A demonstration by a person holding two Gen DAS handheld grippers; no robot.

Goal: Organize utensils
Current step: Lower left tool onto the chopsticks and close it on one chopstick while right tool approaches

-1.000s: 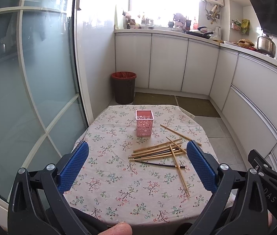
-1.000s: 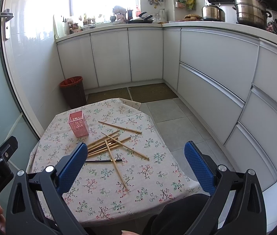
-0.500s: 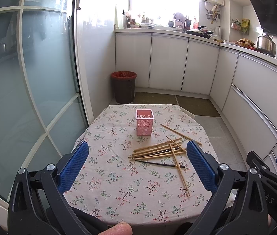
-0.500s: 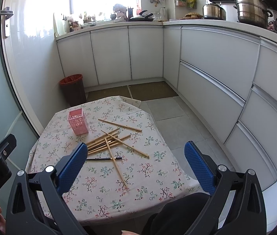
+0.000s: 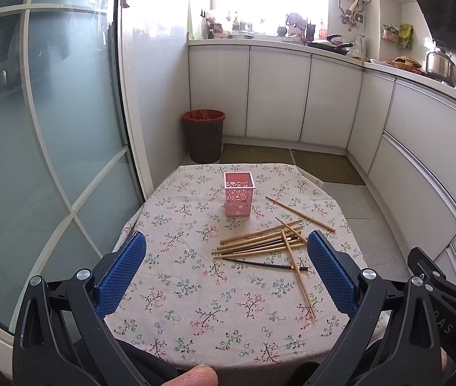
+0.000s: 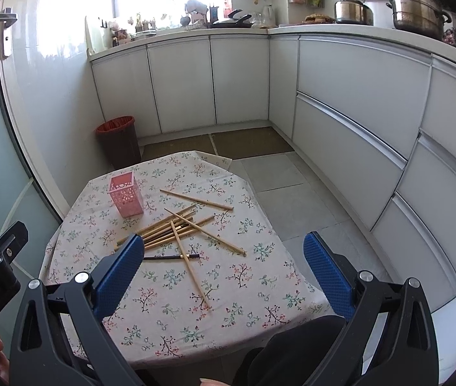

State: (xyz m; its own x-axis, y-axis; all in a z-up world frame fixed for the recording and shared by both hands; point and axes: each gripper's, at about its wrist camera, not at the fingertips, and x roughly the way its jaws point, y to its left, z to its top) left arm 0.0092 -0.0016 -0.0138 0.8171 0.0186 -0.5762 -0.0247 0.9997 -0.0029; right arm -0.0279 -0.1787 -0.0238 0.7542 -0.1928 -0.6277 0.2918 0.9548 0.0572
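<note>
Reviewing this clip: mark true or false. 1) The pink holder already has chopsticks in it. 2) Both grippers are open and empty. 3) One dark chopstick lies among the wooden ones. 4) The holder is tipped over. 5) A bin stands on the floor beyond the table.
1) False. The pink perforated plastic holder looks empty; the light wooden chopsticks lie loose on the floral tablecloth.
2) True. The left gripper and the right gripper both stand wide apart, holding nothing.
3) True. A dark chopstick lies nearest the grippers, under a wooden one.
4) False. It stands upright.
5) True. The dark bin with a red liner stands by the cabinets.
</note>
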